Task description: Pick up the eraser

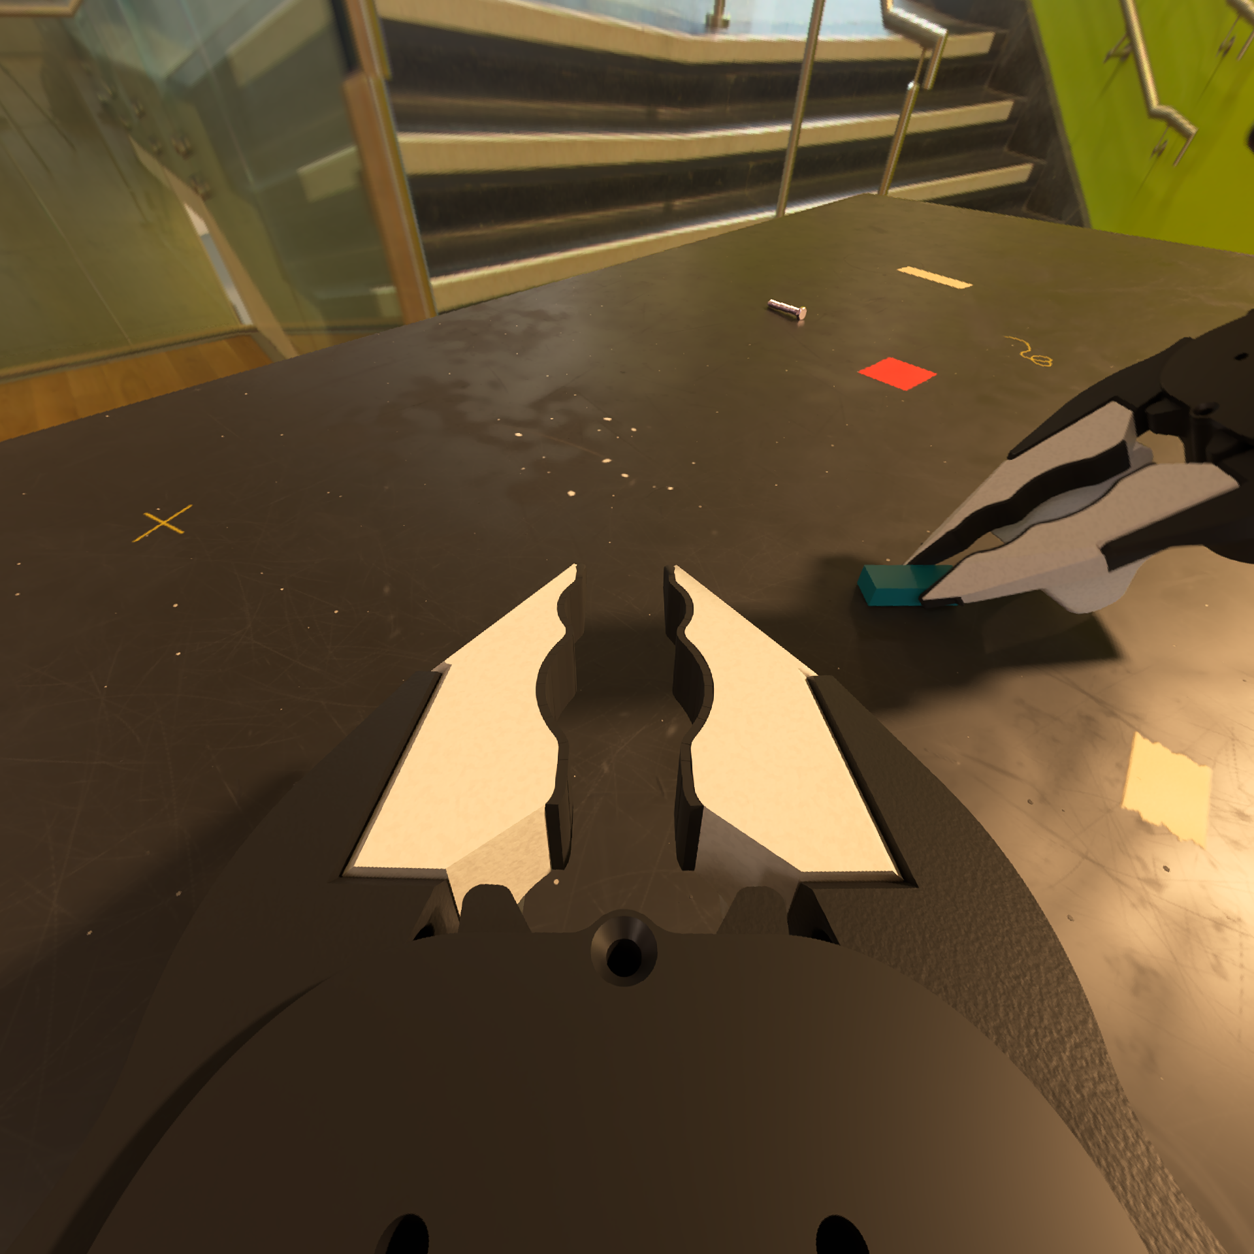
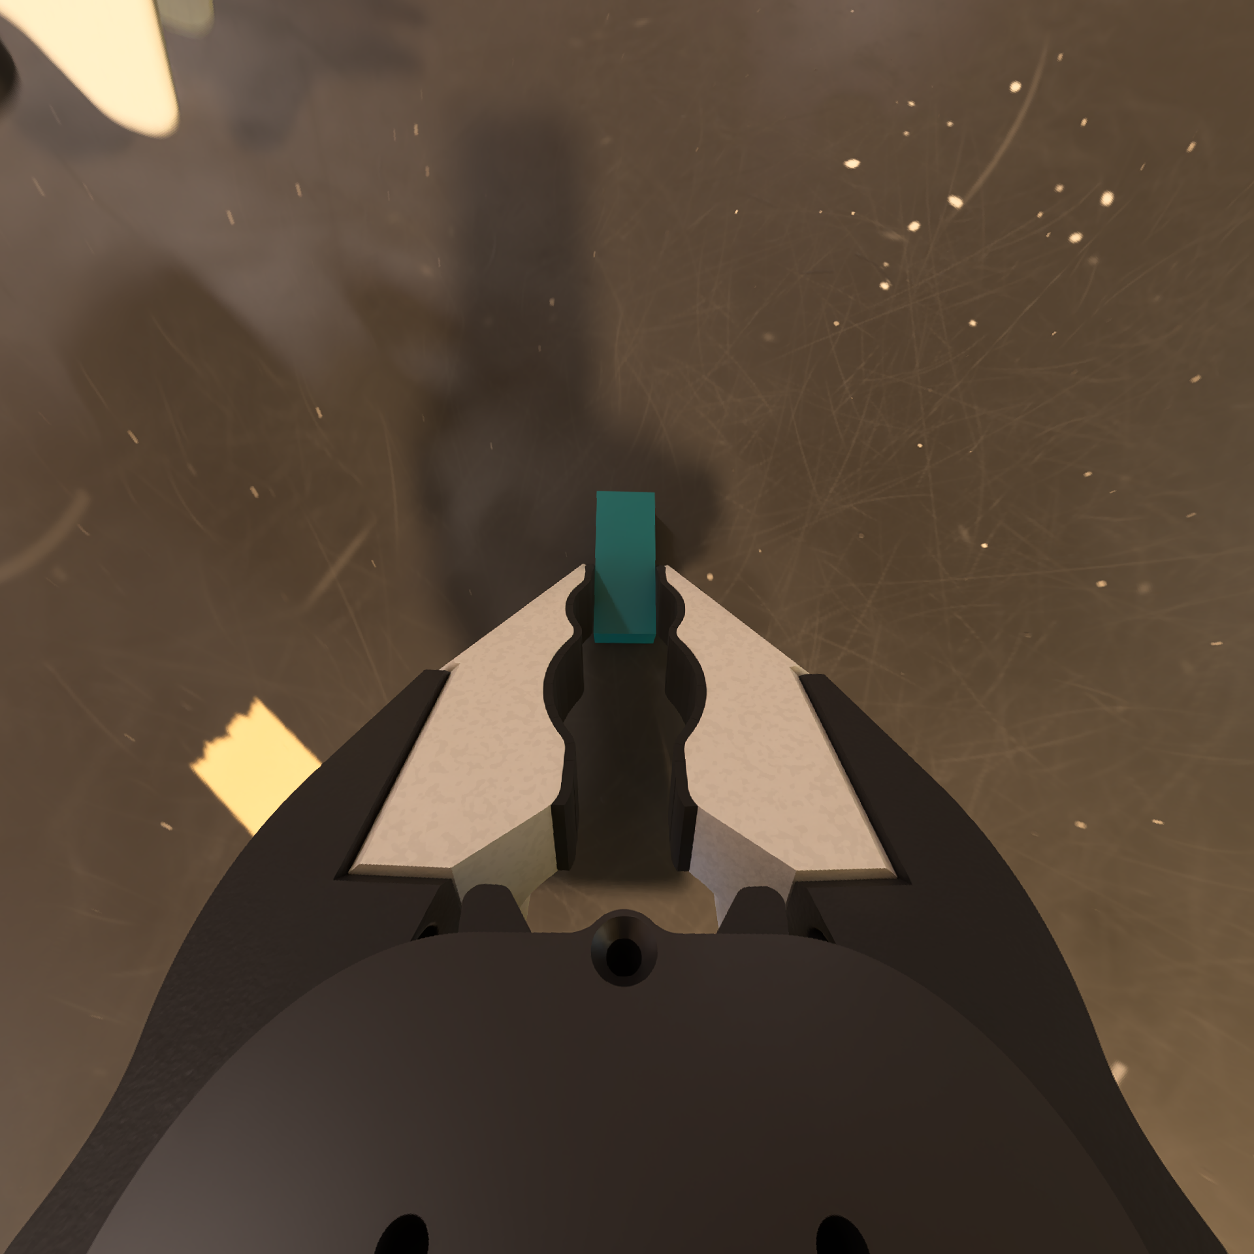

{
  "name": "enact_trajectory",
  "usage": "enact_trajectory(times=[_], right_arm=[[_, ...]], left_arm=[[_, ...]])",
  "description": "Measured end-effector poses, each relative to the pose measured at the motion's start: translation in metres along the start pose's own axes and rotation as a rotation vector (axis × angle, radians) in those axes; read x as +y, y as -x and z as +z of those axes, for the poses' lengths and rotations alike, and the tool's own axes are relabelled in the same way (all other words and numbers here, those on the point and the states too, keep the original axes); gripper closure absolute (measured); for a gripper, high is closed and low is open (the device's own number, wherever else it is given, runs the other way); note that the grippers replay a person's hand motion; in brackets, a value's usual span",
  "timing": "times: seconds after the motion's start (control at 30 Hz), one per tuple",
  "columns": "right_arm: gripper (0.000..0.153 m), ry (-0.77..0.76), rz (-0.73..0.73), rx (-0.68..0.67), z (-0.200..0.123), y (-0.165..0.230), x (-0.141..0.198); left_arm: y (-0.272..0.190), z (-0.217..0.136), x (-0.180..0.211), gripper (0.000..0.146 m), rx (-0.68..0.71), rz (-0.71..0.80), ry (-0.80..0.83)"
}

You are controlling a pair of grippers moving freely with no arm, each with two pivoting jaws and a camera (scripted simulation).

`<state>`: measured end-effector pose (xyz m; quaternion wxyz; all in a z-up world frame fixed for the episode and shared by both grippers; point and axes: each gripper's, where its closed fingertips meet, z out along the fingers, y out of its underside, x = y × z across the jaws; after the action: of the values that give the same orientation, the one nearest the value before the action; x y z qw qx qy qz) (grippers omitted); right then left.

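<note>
Right gripper (image 2: 625, 570) clamped on teal eraser (image 2: 624, 566), long axis along fingers; left gripper (image 1: 623, 570) apart.

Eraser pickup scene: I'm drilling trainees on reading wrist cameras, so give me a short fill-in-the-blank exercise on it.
1. The eraser between the right gripper's fingertips is ____ in colour.
2. The flat square patch on the table beyond the eraser is ____.
3. The left gripper holds ____ between its fingers.
4. The small metal item lying near the table's far edge is a ____.

Missing words: teal; red; nothing; bolt
</note>
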<state>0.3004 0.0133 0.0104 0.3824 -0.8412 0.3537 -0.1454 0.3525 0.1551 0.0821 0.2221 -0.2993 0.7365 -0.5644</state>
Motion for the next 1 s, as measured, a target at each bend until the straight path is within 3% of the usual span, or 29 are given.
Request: enact_trajectory(times=[0.1, 0.33, 0.43, 0.63, 0.83, 0.93, 1.0], right_arm=[[0.135, -0.077, 0.121, -0.073, -0.002, 0.003, -0.019], [0.135, -0.175, 0.192, -0.259, -0.032, 0.022, -0.062], [0.135, -0.132, 0.116, -0.262, -0.042, 0.015, -0.073], [0.135, -0.001, 0.158, -0.263, -0.028, -0.014, -0.096], [0.135, -0.035, 0.162, -0.323, -0.009, -0.009, -0.120], [0.135, -0.085, 0.123, -0.283, -0.006, -0.007, -0.128], [0.135, -0.145, 0.044, -0.191, -0.005, -0.006, -0.134]], left_arm=[[0.000, -0.002, -0.002, 0.124, -0.008, 0.005, -0.018], [0.005, -0.009, -0.008, 0.124, -0.019, -0.028, -0.071], [0.005, -0.011, -0.008, 0.124, -0.020, -0.027, -0.076], [0.003, -0.011, -0.008, 0.124, -0.031, 0.006, -0.073], [0.002, -0.012, -0.009, 0.124, -0.042, 0.026, -0.079], [0.002, -0.010, -0.009, 0.124, -0.062, -0.008, -0.076], [-0.012, -0.004, -0.013, 0.125, -0.007, -0.124, -0.073]])
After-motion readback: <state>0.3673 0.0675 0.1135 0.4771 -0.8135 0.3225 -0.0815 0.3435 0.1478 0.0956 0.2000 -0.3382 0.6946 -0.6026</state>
